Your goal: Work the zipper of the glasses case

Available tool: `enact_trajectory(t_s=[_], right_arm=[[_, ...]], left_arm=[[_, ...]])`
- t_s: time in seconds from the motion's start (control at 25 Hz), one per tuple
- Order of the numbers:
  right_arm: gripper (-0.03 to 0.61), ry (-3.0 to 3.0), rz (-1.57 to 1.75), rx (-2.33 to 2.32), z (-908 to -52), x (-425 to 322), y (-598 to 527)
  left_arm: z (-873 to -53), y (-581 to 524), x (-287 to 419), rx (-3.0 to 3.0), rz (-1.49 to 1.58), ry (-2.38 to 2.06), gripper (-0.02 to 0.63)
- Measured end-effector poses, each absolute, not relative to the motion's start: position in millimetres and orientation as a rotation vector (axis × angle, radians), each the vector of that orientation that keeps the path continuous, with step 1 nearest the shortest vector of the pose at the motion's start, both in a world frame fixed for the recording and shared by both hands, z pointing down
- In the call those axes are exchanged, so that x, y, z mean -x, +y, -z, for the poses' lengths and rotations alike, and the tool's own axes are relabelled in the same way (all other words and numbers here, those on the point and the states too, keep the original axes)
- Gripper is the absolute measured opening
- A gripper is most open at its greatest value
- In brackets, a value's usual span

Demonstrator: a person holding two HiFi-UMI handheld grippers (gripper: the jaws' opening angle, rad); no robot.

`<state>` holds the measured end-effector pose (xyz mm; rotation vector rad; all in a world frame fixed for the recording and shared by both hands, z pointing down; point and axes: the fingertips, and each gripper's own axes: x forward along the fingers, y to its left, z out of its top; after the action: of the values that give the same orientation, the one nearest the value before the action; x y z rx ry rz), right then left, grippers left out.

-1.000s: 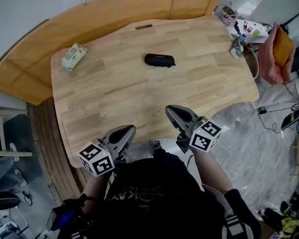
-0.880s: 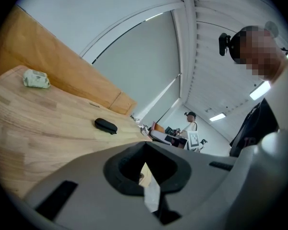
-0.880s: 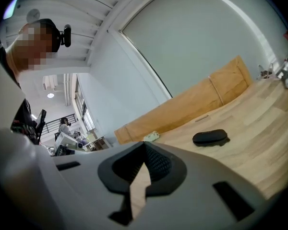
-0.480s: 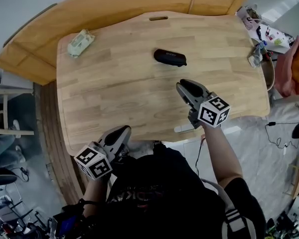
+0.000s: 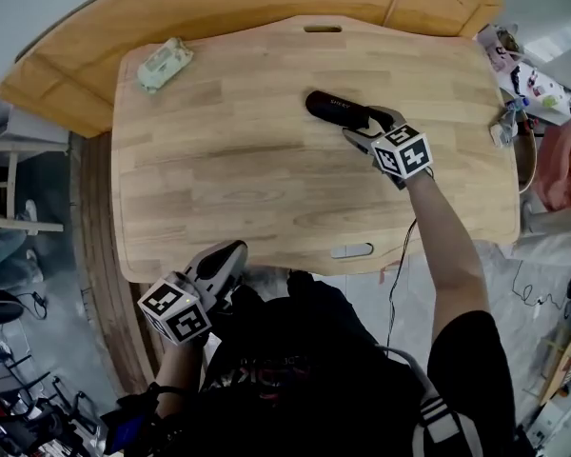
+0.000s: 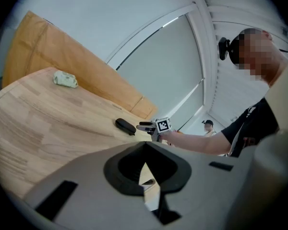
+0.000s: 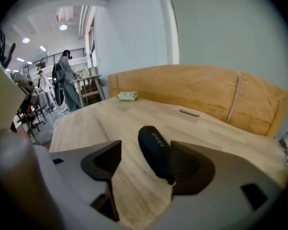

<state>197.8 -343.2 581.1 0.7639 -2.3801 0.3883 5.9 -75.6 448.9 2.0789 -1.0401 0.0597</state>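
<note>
Glasses case (image 5: 338, 110): black, zipped shut, lying flat on the far middle of the table (image 5: 219, 179), long side running left to right in the head view.
Right gripper (image 5: 364, 125): reached out over the table to the case's right end, arm stretched forward.
Right fingers (image 7: 187, 164): wide apart and opening; the case's near end lies between them, just beside the right-hand finger, with neither pad pressing on it.
Left gripper (image 5: 230, 253): held back at the table's near edge, well apart from the case.
Left fingers (image 6: 129, 164): closed together, nothing between them.
Pale green packet (image 5: 165, 63): at the table's far left corner, well apart from the case.
</note>
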Motion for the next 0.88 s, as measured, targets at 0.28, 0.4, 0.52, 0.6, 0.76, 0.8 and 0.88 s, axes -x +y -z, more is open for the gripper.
enact_trajectory(t_s=[0.28, 0.4, 0.52, 0.6, 0.76, 0.8, 0.88], right_arm=[[0.381, -2.154, -0.233, -0.486, -630.3, -185.8, -374.4], [0.388, -2.083, -0.228, -0.439, -650.6, -187.2, -382.2], [0.390, -2.067, -0.287, -0.427, -663.8, -189.8, -389.2], [0.390, -2.053, -0.301, -0.398, -670.6, -189.4, -390.5], [0.388, -2.024, -0.289, -0.362, -678.9, -184.0, -390.9], [0.388, -2.020, -0.274, -0.360, -679.4, -182.5, -391.2], [0.386, -2.012, -0.245, -0.365, -679.1, -181.2, -391.6]], left_arm=[[-454.1, -68.5, -3.5, -2.016, -0.062, -1.097, 0.011], [-455.6, -63.1, 3.4, -1.987, -0.060, -1.133, 0.011], [-455.8, -58.0, 8.2, -1.947, -0.059, -1.172, 0.011], [-456.2, -56.3, 10.9, -1.923, -0.058, -1.192, 0.011], [-456.9, -52.9, 16.4, -1.894, -0.056, -1.211, 0.011], [-457.2, -51.6, 17.2, -1.890, -0.057, -1.213, 0.011], [-458.4, -48.7, 18.0, -1.885, -0.055, -1.215, 0.011]])
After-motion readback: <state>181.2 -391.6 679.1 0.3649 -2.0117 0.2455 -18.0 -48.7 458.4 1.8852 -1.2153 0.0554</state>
